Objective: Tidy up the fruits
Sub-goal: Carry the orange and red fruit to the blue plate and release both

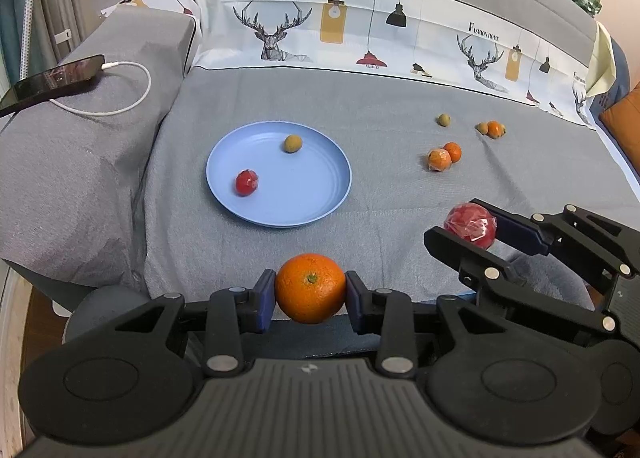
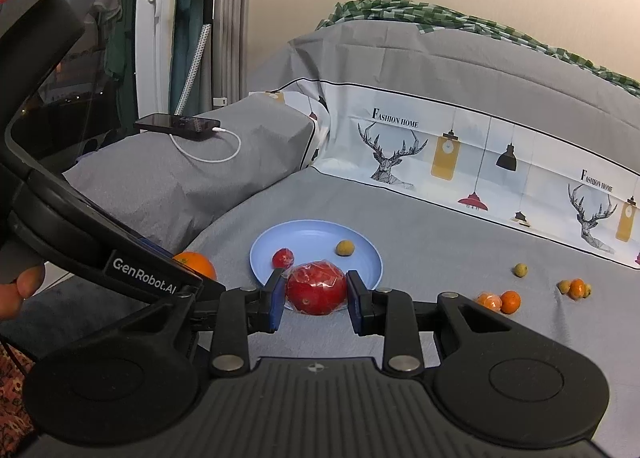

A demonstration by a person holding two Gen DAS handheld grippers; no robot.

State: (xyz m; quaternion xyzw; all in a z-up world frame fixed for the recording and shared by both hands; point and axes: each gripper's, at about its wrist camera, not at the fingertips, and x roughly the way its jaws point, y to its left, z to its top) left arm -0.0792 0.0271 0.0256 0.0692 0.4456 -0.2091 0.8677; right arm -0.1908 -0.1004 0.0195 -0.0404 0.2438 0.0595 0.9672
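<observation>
Your left gripper (image 1: pixel 310 290) is clamped on the orange (image 1: pixel 310 287); your right gripper (image 2: pixel 316 292) is clamped on the wrapped red apple (image 2: pixel 316 288). The blue plate (image 1: pixel 312 194) lies ahead of both, holding 1 small red fruit (image 1: pixel 246 182) and 1 olive-green fruit (image 1: pixel 293 144). The loose small fruits (image 1: pixel 444 156) sit ahead-right of your left gripper on the grey sheet (image 1: pixel 400 106).

Matt smooth plastic plate (image 1: pixel 280 210), dimpled orange (image 1: pixel 310 288) skin, glossy film-wrapped red fruit (image 2: pixel 317 288), woven grey cloth cover (image 1: pixel 380 106)

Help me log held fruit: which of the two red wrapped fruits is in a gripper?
The larger red wrapped fruit, clamped in the right gripper short of the blue plate; the smaller one lies on that plate.
</observation>
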